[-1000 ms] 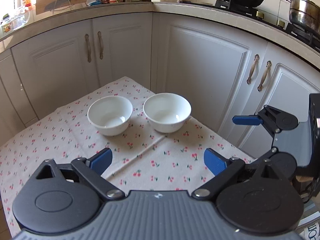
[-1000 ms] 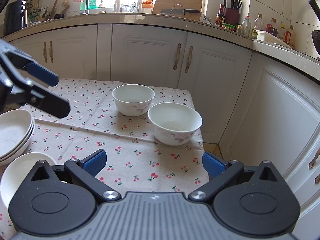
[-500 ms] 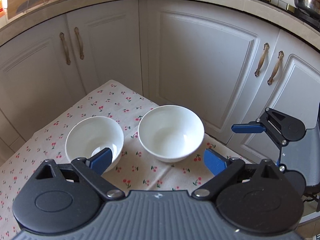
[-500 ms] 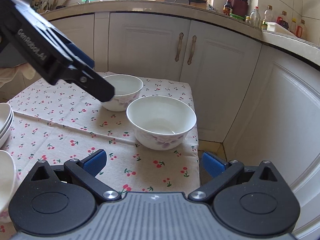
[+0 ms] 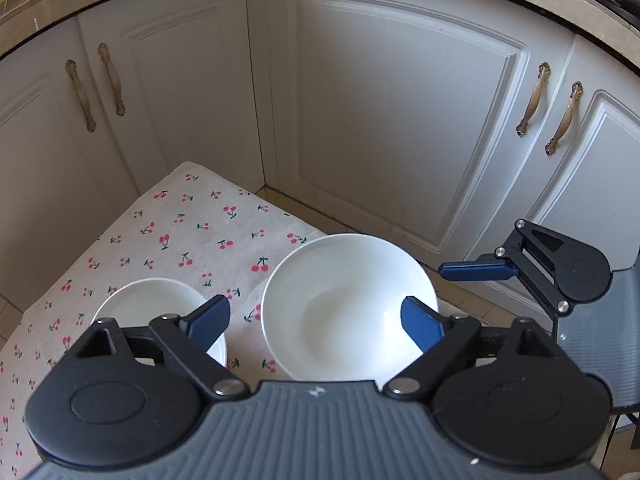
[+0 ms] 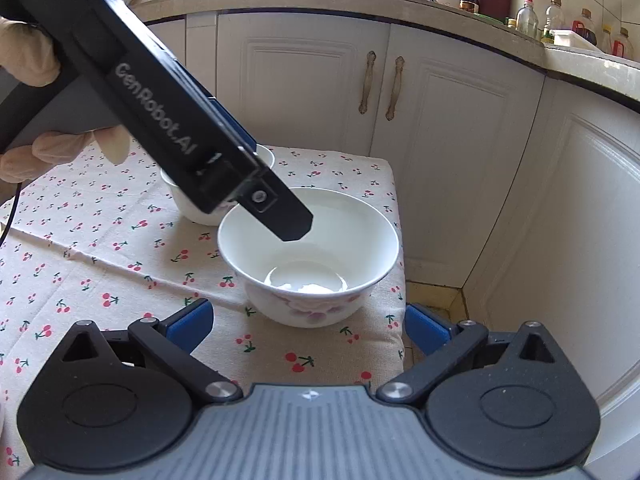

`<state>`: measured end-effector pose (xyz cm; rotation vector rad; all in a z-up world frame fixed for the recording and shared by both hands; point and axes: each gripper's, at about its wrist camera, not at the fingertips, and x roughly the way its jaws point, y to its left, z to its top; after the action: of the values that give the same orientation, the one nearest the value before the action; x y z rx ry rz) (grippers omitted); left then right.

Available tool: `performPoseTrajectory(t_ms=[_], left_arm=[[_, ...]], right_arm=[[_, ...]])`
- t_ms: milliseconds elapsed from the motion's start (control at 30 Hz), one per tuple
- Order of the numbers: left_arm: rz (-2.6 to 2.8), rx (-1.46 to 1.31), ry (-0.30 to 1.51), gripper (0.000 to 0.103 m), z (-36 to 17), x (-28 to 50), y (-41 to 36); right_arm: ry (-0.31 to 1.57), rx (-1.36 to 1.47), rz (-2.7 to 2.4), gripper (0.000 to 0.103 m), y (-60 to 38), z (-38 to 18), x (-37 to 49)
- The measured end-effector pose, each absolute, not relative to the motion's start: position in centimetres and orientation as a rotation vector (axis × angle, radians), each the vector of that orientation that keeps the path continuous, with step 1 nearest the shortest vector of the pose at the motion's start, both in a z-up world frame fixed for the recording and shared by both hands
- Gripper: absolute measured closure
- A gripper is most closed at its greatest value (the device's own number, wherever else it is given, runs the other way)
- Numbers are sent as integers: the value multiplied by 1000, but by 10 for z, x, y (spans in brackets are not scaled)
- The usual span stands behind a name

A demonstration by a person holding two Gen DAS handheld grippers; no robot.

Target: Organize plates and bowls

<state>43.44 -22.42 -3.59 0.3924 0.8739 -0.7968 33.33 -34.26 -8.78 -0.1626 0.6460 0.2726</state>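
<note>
Now bowl (image 6: 308, 256) sits near tablecloth (image 6: 100, 264) edge.

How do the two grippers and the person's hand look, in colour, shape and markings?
Each gripper, left gripper and right gripper, has a ribbed grey body, two round black discs, black linkage bars with silver screws, and blue finger pads. The left one carries white lettering "GenRobot.AI". The hand wears a beige glove.
</note>
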Motion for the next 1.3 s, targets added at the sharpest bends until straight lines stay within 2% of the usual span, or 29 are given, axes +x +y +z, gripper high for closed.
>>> performPoseTrajectory(t_ms=[67,300,433,533,667,1300], left_arm=[[-800,390,889,19,-40,440,-229],[-812,410,909,20,-52,451,-241],[-813,422,928,27,-58,454,-244],[-819,422,935,27,-60,455,-244],[-830,428,942,34,-62,456,-245],[-845,430,941,34,-63,456,-243]], right_arm=[[637,-163,277,0,-343,-89,334],[613,-184,289,2,-340,-90,341],[605,-198,299,8,-338,-91,344],[597,-208,297,9,-338,-91,344],[589,-211,303,12,-337,-91,345],[608,-208,298,13,-336,-88,349]])
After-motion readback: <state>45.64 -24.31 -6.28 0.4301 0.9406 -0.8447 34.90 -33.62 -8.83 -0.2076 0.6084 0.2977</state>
